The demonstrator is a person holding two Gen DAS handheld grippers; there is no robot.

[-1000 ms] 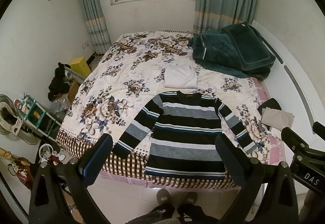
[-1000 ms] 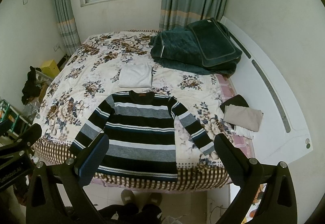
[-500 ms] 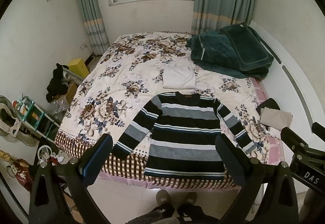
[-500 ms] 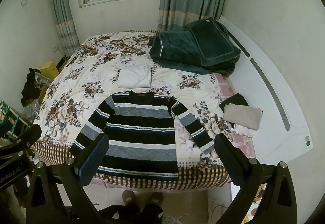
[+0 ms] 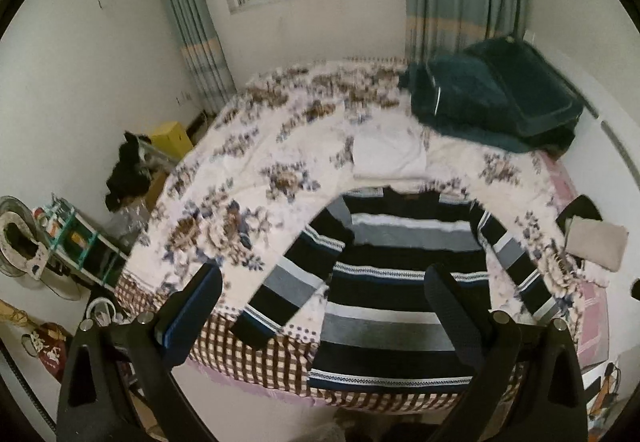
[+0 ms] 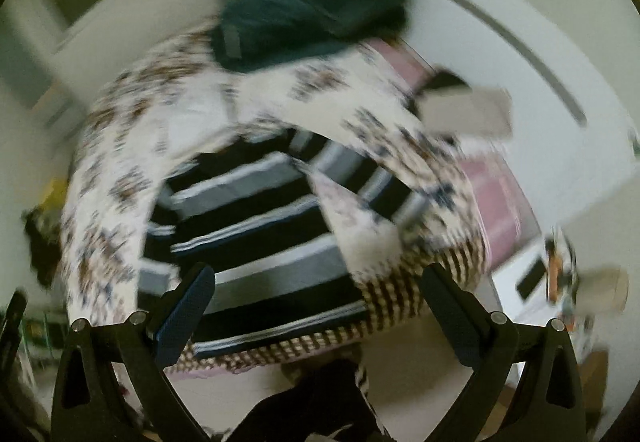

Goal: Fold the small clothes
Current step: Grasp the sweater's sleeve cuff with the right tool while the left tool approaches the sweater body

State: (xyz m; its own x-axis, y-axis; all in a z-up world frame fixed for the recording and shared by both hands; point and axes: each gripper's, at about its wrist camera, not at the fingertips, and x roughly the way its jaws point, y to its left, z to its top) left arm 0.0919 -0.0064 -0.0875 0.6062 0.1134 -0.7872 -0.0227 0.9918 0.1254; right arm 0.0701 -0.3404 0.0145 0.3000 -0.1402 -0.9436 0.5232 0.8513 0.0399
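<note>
A black, grey and white striped long-sleeved sweater (image 5: 404,282) lies spread flat, sleeves out, at the near end of a floral bed (image 5: 248,169). Its hem hangs over the bed's checked front edge. My left gripper (image 5: 322,306) is open and empty, above the near bed edge, over the sweater's left sleeve and hem. My right gripper (image 6: 316,306) is open and empty above the sweater (image 6: 256,234), near its right lower part. The right wrist view is heavily blurred and tilted.
A folded white garment (image 5: 390,157) lies behind the sweater. A dark green quilt (image 5: 492,101) is piled at the far right. Folded beige and black clothes (image 5: 596,242) lie at the bed's right edge. Clutter and a rack (image 5: 76,242) stand on the floor left.
Both grippers have moved forward and down toward the bed's near edge. The right gripper has swung and tilted fast, blurring its view. The sweater has not moved.
</note>
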